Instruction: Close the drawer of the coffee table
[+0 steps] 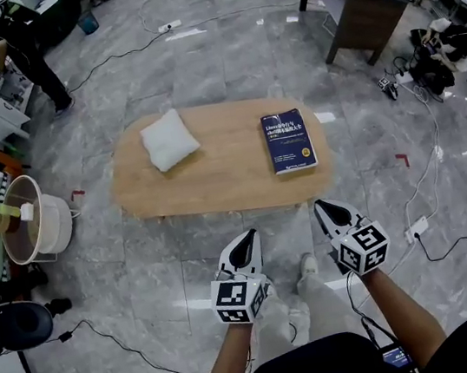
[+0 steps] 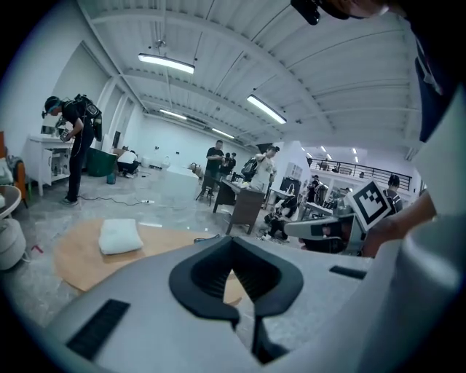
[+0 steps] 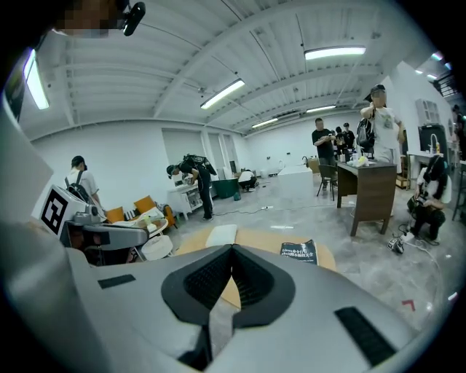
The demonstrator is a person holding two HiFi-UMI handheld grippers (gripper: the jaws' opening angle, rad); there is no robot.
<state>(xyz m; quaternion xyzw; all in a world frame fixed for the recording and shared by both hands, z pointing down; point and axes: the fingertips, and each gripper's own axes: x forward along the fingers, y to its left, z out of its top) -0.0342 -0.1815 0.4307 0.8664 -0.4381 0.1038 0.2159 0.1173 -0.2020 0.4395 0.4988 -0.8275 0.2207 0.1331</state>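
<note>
coffee table (image 1: 231, 173) lying crosswise ahead of left gripper (image 1: 249, 237) and right gripper (image 1: 321, 206), both hovering closed and empty, right slightly nearer (drawer unseen).

Our left hand-held gripper (image 1: 247, 240) and our right hand-held gripper (image 1: 325, 209) are white, with black inside their pointy jaws. The left cube (image 1: 241, 299) and the right cube (image 1: 363, 247) are white with black square marks. We wear a black top (image 1: 333, 369), pale trousers (image 1: 297, 320) and a pale shoe (image 1: 306, 265).
</note>
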